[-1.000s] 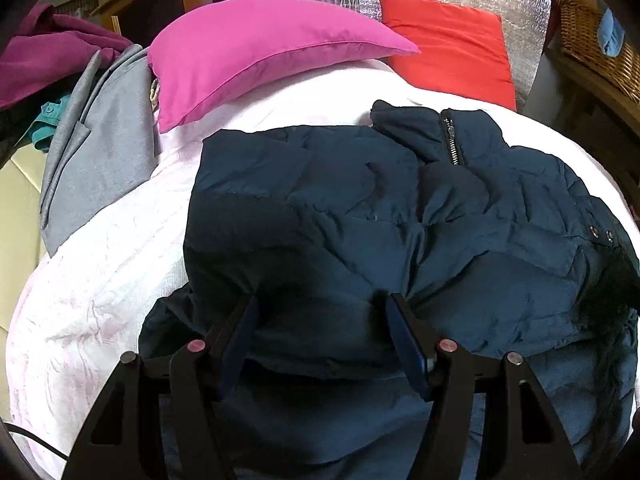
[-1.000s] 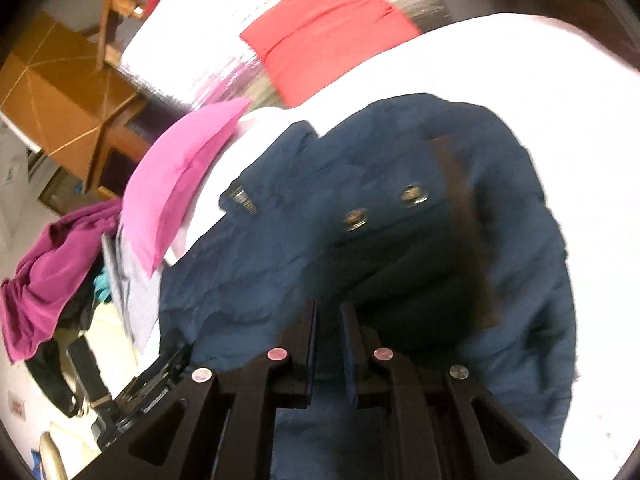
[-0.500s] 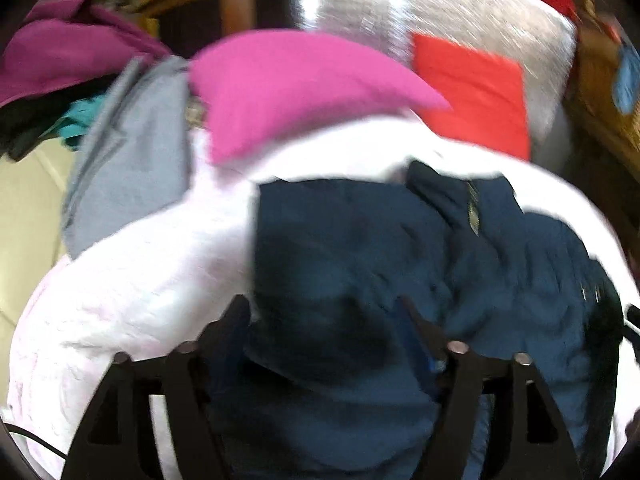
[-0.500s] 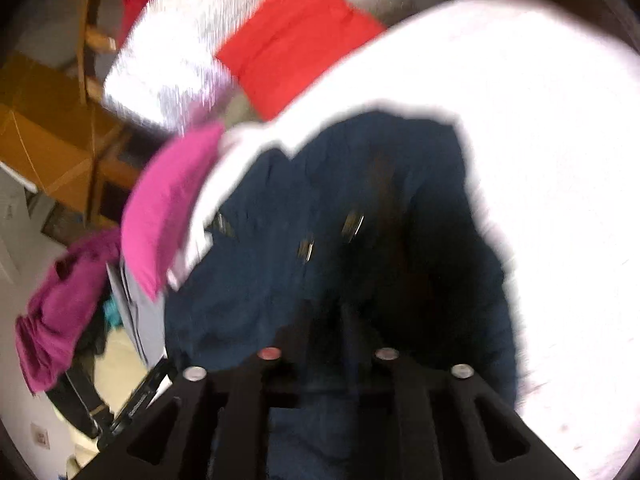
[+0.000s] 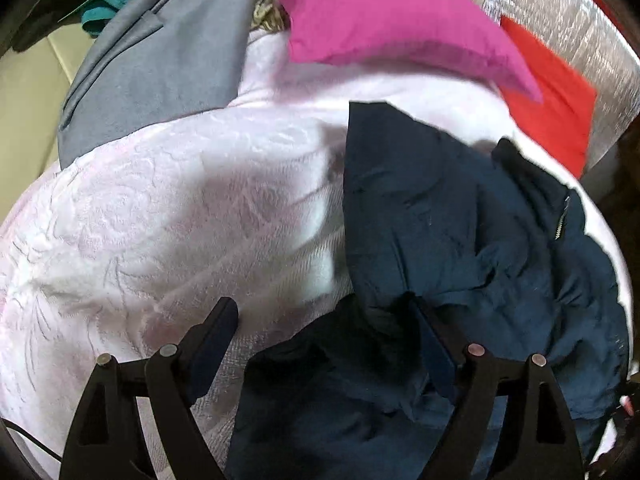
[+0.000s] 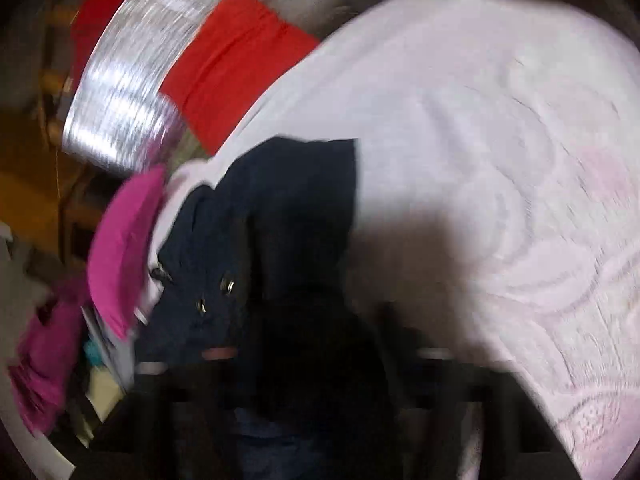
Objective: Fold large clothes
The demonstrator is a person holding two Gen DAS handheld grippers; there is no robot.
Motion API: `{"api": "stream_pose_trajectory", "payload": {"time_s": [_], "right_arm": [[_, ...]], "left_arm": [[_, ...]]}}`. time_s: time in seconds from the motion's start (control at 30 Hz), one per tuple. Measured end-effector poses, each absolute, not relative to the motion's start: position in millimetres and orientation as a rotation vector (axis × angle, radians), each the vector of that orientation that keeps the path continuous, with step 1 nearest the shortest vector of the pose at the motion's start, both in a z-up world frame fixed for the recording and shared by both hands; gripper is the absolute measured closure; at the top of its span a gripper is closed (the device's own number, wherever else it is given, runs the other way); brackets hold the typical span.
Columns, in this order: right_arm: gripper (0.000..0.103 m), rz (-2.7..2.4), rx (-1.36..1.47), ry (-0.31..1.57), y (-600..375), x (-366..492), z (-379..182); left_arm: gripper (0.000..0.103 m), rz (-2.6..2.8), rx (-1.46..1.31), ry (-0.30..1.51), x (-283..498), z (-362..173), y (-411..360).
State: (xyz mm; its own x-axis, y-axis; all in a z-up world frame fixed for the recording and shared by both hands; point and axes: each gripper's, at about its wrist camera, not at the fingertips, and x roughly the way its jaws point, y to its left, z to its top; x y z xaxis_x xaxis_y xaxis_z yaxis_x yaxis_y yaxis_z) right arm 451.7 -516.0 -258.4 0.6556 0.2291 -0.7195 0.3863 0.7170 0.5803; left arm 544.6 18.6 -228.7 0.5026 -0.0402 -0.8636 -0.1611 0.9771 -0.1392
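Bedspread (image 5: pixel 168 216) white and embossed, magenta pillow (image 5: pixel 384 12), red cushion (image 5: pixel 556 108)

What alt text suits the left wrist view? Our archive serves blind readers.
A navy puffer jacket lies crumpled on a pale pink bedspread, the left gripper opening wide over its near edge. Behind sit a magenta pillow and grey garment.

A home bedroom. A bed under a pale pink embossed bedspread (image 5: pixel 168 216) fills the left wrist view. At its head, a magenta pillow (image 5: pixel 384 20) lies beside a red pillow (image 5: pixel 552 104), both against a silvery quilted headboard (image 5: pixel 560 8). Off the bed's left edge, beyond a grey garment (image 5: pixel 160 60), loose clothes lie heaped, one of them teal (image 5: pixel 104 4). Beyond the headboard, the blurred right wrist view shows brown wooden furniture (image 6: pixel 28 200).
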Motion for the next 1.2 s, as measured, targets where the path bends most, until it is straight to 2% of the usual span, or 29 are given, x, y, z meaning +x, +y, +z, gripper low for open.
{"api": "stream_pose_trajectory", "payload": {"time_s": [0.03, 0.07, 0.2, 0.33, 0.5, 0.57, 0.73, 0.93, 1.07, 1.2], "right_arm": [[0.077, -0.105, 0.751, 0.863, -510.0, 452.6, -252.3], [0.079, -0.112, 0.725, 0.852, -507.2, 452.4, -246.6], [0.08, -0.139, 0.625, 0.779, -493.4, 450.6, -224.6], [0.079, -0.186, 0.68, 0.887, -504.7, 460.6, -254.8], [0.07, -0.172, 0.755, 0.861, -510.4, 449.8, -242.3], [0.055, -0.176, 0.749, 0.85, -510.8, 439.7, -234.8], [0.044, -0.152, 0.743, 0.769, -509.9, 410.6, -209.8], [0.037, -0.095, 0.65, 0.689, -490.8, 367.7, -179.2], [0.028, -0.059, 0.594, 0.613, -484.6, 330.7, -155.2], [0.024, -0.025, 0.551, 0.56, -478.8, 298.5, -139.9]], "left_arm": [[0.017, 0.081, -0.197, 1.047, 544.9, -228.7, 16.8], [0.017, 0.085, -0.183, 1.046, 544.9, -227.6, 14.7], [0.017, 0.095, -0.147, 1.04, 545.3, -226.8, 11.1], [0.017, 0.095, -0.151, 1.035, 544.5, -226.0, 11.0], [0.017, 0.103, -0.131, 1.007, 534.7, -214.0, 11.8], [0.017, 0.115, -0.125, 0.974, 526.1, -203.1, 11.3], [0.017, 0.129, -0.066, 0.844, 493.9, -167.8, 4.4], [0.017, 0.12, -0.027, 0.66, 430.5, -120.1, -7.0], [0.017, 0.108, 0.003, 0.584, 394.0, -98.4, -17.1], [0.017, 0.128, 0.072, 0.528, 356.5, -84.0, -27.8]]}}
